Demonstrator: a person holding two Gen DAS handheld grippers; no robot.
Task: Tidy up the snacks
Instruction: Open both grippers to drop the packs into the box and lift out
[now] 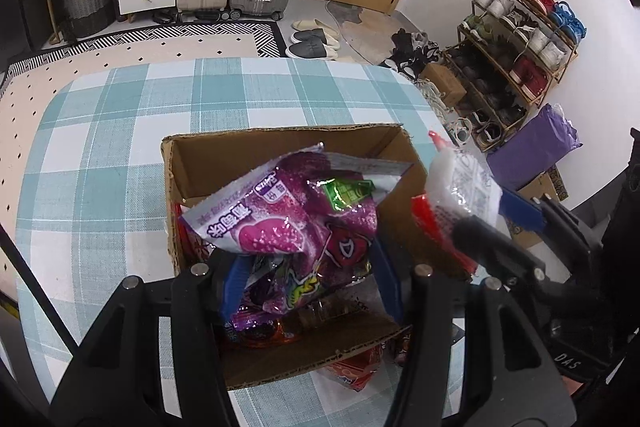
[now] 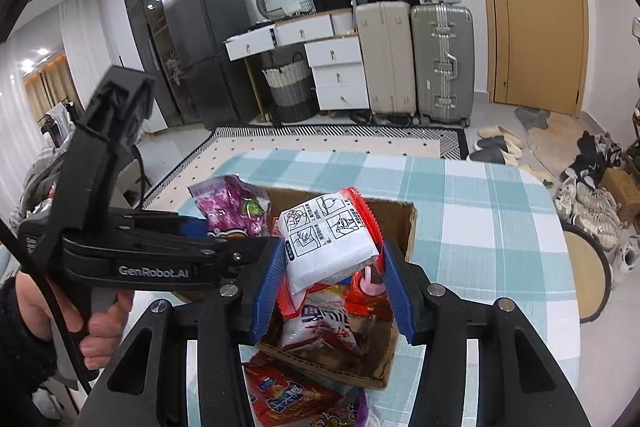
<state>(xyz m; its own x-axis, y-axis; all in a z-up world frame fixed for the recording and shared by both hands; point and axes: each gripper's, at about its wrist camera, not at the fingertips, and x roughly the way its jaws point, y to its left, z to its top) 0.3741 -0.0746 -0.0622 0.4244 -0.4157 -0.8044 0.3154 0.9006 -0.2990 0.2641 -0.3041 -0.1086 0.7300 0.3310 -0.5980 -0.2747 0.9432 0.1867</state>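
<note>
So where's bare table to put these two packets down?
Free: checked tablecloth left of the cardboard box, and the strip beyond its far wall. Crowded: the box itself, and the near edge, where an orange packet lies outside it.

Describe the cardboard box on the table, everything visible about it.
The cardboard box is plain brown corrugated card, open-topped, with ragged cut edges and no flaps showing. It sits upright on the checked tablecloth, and already holds several snack packets. The purple packet and the white packet, each gripped in jaws, hang over its opening. An orange packet lies outside against its near wall.
</note>
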